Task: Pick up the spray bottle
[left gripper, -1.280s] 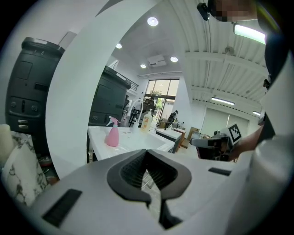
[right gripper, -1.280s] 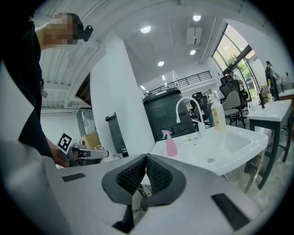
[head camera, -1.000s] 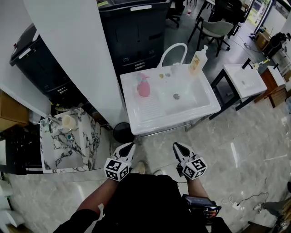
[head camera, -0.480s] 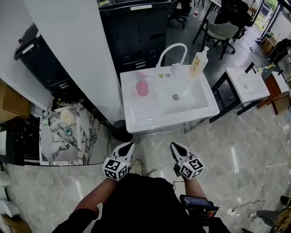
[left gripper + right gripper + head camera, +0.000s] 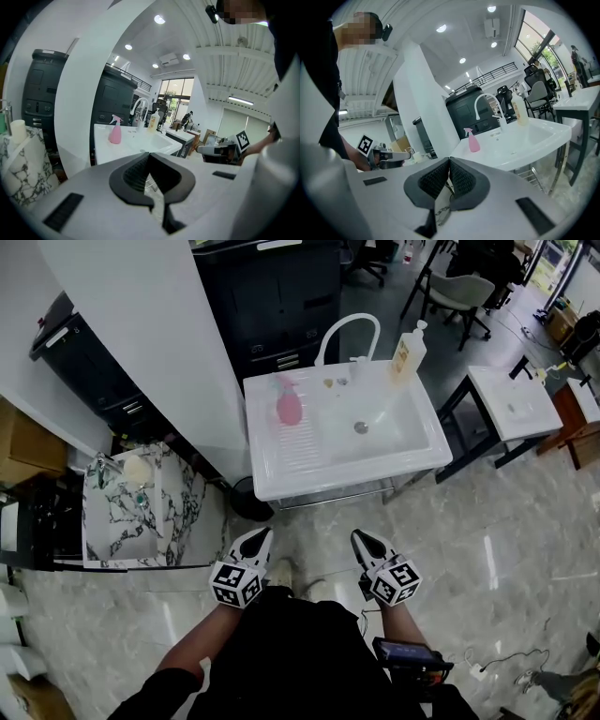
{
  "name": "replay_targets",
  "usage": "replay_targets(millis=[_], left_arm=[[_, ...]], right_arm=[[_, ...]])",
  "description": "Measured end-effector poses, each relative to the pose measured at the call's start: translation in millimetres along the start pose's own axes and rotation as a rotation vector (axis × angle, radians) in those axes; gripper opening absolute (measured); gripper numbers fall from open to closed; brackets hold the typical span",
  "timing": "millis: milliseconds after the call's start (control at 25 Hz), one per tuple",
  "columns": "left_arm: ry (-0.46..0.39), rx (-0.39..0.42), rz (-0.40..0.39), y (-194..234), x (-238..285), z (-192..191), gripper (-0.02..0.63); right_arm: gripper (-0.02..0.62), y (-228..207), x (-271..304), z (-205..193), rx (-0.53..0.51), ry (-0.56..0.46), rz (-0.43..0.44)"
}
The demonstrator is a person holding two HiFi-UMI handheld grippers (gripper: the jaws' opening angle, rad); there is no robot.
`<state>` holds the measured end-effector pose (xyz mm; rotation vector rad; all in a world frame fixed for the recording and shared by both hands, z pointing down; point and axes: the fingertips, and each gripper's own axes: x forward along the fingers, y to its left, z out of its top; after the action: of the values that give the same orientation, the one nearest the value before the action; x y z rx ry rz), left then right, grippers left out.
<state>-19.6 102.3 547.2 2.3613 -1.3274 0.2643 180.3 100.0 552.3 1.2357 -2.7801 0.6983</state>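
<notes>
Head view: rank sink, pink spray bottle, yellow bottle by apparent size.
1. White sink, by far the largest.
2. Pink spray bottle and yellow bottle: look about alike, so unranked.

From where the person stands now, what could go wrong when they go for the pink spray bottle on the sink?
1. The left hand-held gripper and right hand-held gripper are both shut; reaching in like that would likely knock the spray bottle rather than grasp it.
2. The bottle stands upright on the ribbed drainboard beside the basin; a nudge could tip it in.
3. The faucet arches close by; a wide swing may hit it.
</notes>
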Motion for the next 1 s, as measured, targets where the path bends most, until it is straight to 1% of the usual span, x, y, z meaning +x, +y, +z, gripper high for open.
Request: replay_targets(millis=[160, 320, 600, 800, 1000], left_arm=[[-0.002, -0.003, 0.012, -6, 0, -5, 0.008], [-0.009, 0.009, 0.012, -12, 0, 0, 0.008], [-0.01, 0.006, 0.03, 1, 2, 5, 0.008], [-0.008, -0.001, 0.002, 10, 19, 7, 0.008], [-0.03, 0.008, -0.055, 20, 47, 28, 0.008]], right_arm=[[0.026, -2, -9, 0, -0.006, -0.001, 0.0], [0.026, -11, -16, 2, -0.009, -0.006, -0.012], [0.026, -21, -3, 10, -0.011, -0.026, -0.03], [0.026, -29, 7, 17, -0.017, -0.024, -0.059], [0.026, -43, 15, 30, -0.034, -0.026, -0.112]])
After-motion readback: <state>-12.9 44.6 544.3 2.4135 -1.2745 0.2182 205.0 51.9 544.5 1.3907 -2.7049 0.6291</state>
